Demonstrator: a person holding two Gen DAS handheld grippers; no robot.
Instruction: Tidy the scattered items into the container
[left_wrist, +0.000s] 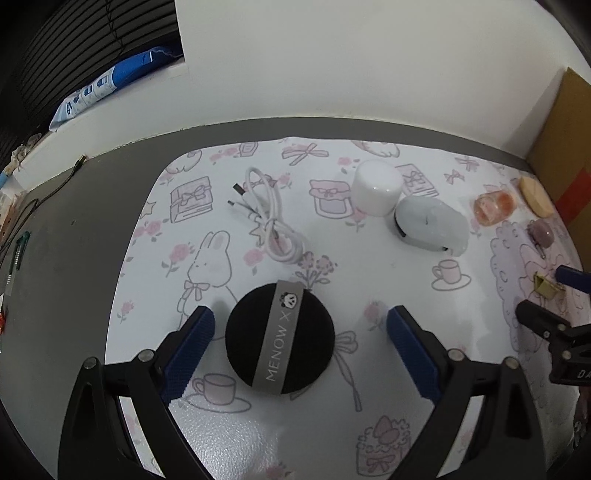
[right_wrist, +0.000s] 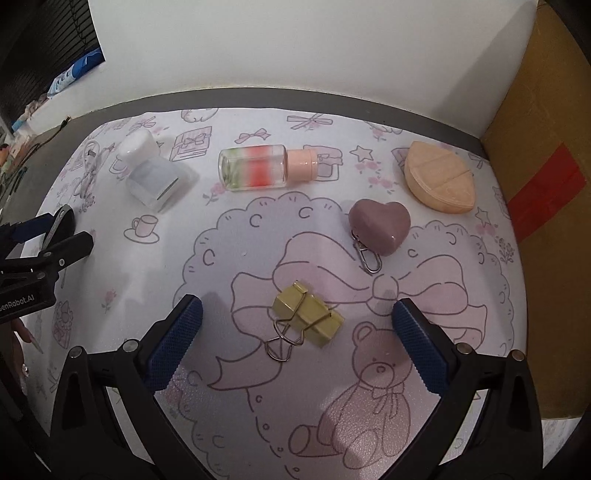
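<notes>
A black round powder puff (left_wrist: 280, 338) with a grey "MENOW" ribbon lies on the printed mat, between the fingers of my open left gripper (left_wrist: 301, 317), untouched. In the right wrist view a yellow binder clip (right_wrist: 306, 317) lies between the fingers of my open right gripper (right_wrist: 297, 306), also untouched. Beyond the clip are a purple heart keychain (right_wrist: 380, 225), a peach leaf-shaped sponge (right_wrist: 439, 181), a clear bottle (right_wrist: 258, 168) with a peach cap lying on its side, and a white-capped bottle (right_wrist: 153, 173). A coiled white cable (left_wrist: 269, 218) lies beyond the puff.
A cardboard box (right_wrist: 535, 184) with red tape stands against the mat's right edge. The white wall runs close behind the grey table (left_wrist: 74, 258). Pens and a dark cord lie at the far left of the table. The left gripper's body (right_wrist: 48, 236) shows at the right wrist view's left edge.
</notes>
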